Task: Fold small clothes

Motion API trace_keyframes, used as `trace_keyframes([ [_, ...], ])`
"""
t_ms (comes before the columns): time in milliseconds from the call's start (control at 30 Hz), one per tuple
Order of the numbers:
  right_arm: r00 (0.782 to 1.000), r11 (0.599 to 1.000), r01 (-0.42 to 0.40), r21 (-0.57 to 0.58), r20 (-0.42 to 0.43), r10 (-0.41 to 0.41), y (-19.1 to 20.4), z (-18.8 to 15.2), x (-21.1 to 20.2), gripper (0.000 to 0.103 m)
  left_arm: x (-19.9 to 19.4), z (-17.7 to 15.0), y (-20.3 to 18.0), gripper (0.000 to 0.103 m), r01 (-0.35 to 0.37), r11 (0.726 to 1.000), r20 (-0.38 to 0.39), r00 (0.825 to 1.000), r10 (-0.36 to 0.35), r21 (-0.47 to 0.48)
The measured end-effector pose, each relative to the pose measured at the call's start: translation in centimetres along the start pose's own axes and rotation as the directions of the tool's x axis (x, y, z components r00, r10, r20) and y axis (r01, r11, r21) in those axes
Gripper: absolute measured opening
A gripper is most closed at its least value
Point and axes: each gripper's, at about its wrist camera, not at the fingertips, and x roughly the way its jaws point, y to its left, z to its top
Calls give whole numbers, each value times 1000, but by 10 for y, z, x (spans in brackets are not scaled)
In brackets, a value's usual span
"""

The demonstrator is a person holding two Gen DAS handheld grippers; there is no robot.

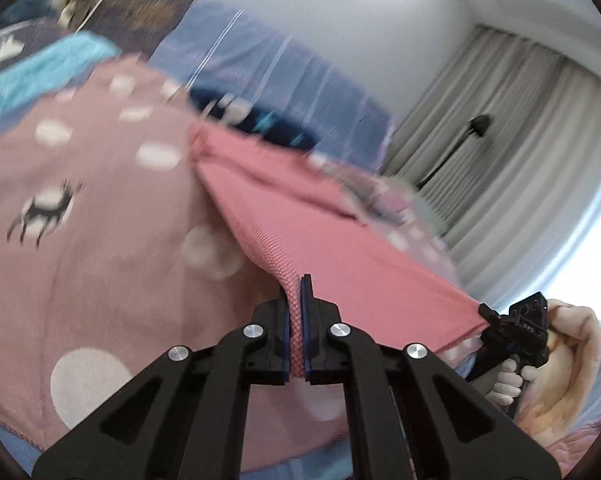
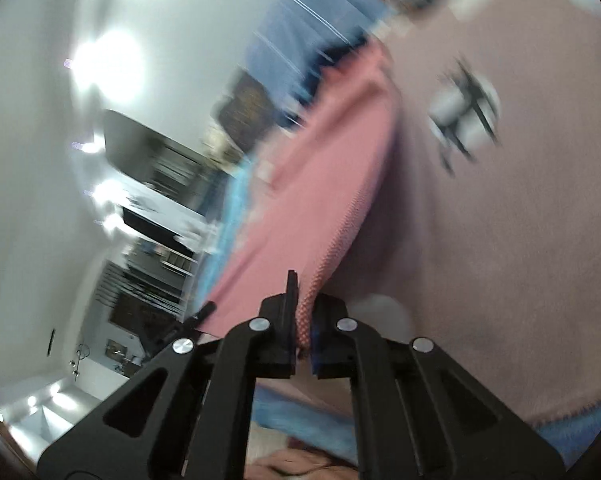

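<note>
Pink blanket (image 1: 100,220) spreads beneath, wall beyond; my left gripper (image 1: 296,300) and right gripper (image 2: 305,304) each pinch the pink garment's (image 1: 340,264) edge, stretched between them.

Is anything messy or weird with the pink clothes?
Nothing looks damaged or spilled. The pink garment is stretched in the air between the left gripper and right gripper, both pinching its edge, above the dotted pink blanket. The pictures are just blurry.

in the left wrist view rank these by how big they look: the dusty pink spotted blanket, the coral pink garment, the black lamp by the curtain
1. Dusty pink spotted blanket, largest.
2. Coral pink knit garment, pinched by the left gripper and right gripper.
3. Black lamp by the curtain, smallest, though it stands farther off, so its true size is unsure.
</note>
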Motion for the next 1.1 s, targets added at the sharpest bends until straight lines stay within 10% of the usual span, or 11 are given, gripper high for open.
trace_keyframes([
  [533,970,964,-54,-260,214,112,91,-20,-98,4,-88,-11,-68,5,87,988,188,976,-110,129],
  [1100,985,978,91,-188,161,-61,38,48,-4,5,21,42,-13,5,-4,1000,62,998,3,15],
])
